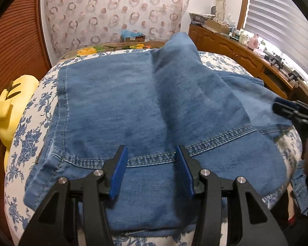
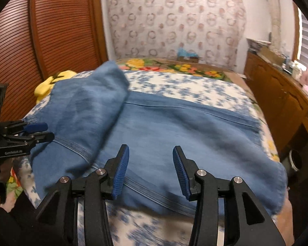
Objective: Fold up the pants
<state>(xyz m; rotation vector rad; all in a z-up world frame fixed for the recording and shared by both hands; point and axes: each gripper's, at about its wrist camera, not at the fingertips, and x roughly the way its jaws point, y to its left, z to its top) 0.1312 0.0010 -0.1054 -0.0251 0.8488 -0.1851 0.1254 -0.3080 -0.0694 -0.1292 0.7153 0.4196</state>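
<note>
Blue denim pants (image 1: 117,106) lie spread on the bed, with one part folded over in a raised hump (image 1: 180,65); they also show in the right wrist view (image 2: 174,135), with the hump (image 2: 92,94) at left. My left gripper (image 1: 152,153) is open and empty just above the near stitched hem. My right gripper (image 2: 151,153) is open and empty above the near edge of the denim. The right gripper also shows at the right edge of the left wrist view (image 1: 285,110), and the left gripper at the left edge of the right wrist view (image 2: 41,132).
The bed has a white cover with blue flowers (image 1: 30,127). A yellow plush pillow (image 1: 8,110) lies at its left edge. A wooden slatted door (image 2: 51,24) stands at left. A wooden dresser (image 2: 277,94) with clutter runs along the right.
</note>
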